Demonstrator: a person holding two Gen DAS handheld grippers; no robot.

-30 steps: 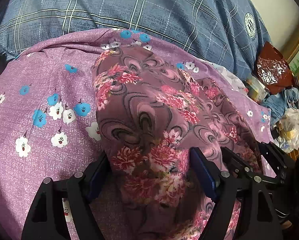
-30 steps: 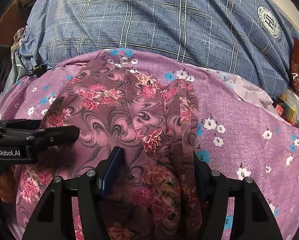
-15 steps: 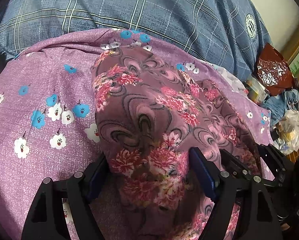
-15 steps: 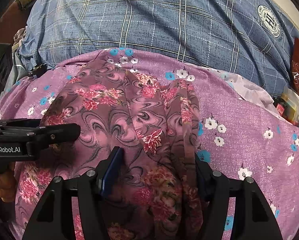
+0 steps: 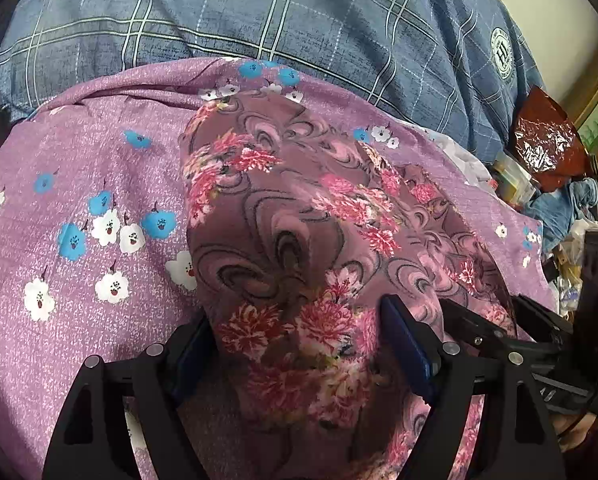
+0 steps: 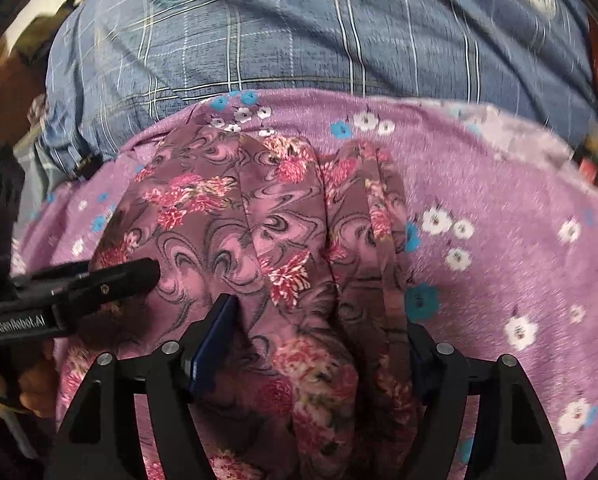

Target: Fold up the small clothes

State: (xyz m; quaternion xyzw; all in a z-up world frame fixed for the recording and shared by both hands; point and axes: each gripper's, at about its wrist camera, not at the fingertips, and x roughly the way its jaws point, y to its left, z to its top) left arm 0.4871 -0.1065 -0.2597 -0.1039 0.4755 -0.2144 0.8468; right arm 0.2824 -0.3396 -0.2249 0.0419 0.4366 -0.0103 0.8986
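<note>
A small maroon garment with pink flowers and swirls (image 5: 299, 224) lies partly folded on a purple flowered cloth (image 5: 79, 184); it also shows in the right wrist view (image 6: 259, 232). My left gripper (image 5: 295, 340) stands wide, its blue-padded jaws on either side of the garment's near end, with fabric bunched between them. My right gripper (image 6: 319, 344) also stands wide around the garment's near right fold (image 6: 371, 264). The left gripper shows at the left of the right wrist view (image 6: 79, 292), and the right gripper at the right of the left wrist view (image 5: 519, 340).
A blue plaid bedsheet (image 5: 299, 12) lies beyond the purple cloth. At the far right sit a dark red foil bag (image 5: 547, 148), a blue cloth (image 5: 567, 208) and small clutter. The right wrist view is motion-blurred.
The right wrist view has shifted and blurred: the right gripper has moved forward and to the left over the garment. The left gripper has barely moved. Both stay wide.
</note>
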